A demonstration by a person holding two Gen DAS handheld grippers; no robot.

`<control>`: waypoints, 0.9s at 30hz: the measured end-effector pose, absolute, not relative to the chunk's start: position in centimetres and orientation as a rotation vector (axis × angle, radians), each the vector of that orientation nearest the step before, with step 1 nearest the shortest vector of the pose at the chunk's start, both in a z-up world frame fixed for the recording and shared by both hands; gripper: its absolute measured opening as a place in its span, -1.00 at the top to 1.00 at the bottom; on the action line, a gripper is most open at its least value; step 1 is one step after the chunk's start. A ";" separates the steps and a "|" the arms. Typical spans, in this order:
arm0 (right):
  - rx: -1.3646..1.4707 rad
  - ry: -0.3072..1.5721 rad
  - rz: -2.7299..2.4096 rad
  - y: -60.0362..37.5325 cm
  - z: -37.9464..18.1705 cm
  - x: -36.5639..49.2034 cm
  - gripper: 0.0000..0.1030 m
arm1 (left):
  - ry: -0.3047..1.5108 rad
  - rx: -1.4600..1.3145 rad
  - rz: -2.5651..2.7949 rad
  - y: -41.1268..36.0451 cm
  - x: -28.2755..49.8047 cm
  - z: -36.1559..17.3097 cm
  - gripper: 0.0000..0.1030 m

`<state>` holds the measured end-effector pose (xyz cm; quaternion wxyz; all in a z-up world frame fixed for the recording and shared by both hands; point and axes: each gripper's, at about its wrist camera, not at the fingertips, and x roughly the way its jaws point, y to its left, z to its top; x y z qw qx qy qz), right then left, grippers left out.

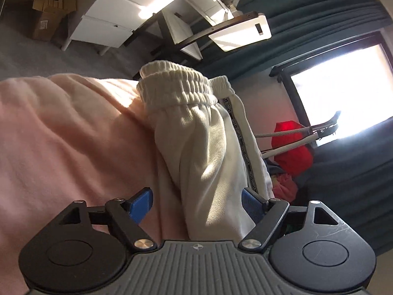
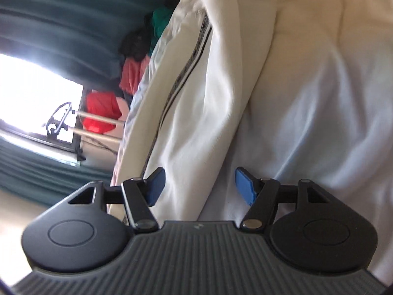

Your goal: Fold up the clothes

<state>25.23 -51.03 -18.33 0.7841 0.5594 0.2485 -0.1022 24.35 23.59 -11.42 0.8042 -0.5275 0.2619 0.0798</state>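
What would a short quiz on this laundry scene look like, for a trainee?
1. True or false: the left claw is clamped shut on the cream trousers.
2. What colour is the fabric beside the trousers' elastic waistband? A. pink B. green C. black
3. Fill in: a dark printed ____ runs down the trousers' side.

Key:
1. False; its blue pads stand apart, as do those of the right claw.
2. A, the pink fabric.
3. stripe.
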 end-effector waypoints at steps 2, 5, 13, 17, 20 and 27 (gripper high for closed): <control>1.184 0.503 -0.248 -50.8 -18.8 26.3 -0.23 | 0.567 -1.145 0.193 23.6 26.1 -12.5 -0.42; 1.097 0.446 -0.298 -50.9 -19.3 28.7 -0.12 | 0.533 -1.109 0.258 23.5 28.8 -13.2 -0.31; 1.168 0.343 -0.404 -55.2 -21.0 32.4 0.63 | 0.490 -0.974 0.353 23.9 33.6 -11.4 0.60; 1.085 0.359 -0.394 -54.9 -18.5 32.7 0.71 | 0.502 -1.004 0.333 24.5 33.0 -9.0 0.69; 1.066 0.353 -0.383 -54.6 -16.6 31.7 0.72 | 0.516 -0.973 0.309 25.0 32.1 -6.5 0.70; 1.166 0.392 -0.366 -53.0 -14.8 24.5 0.72 | 0.507 -0.899 0.290 27.7 23.9 -0.9 0.70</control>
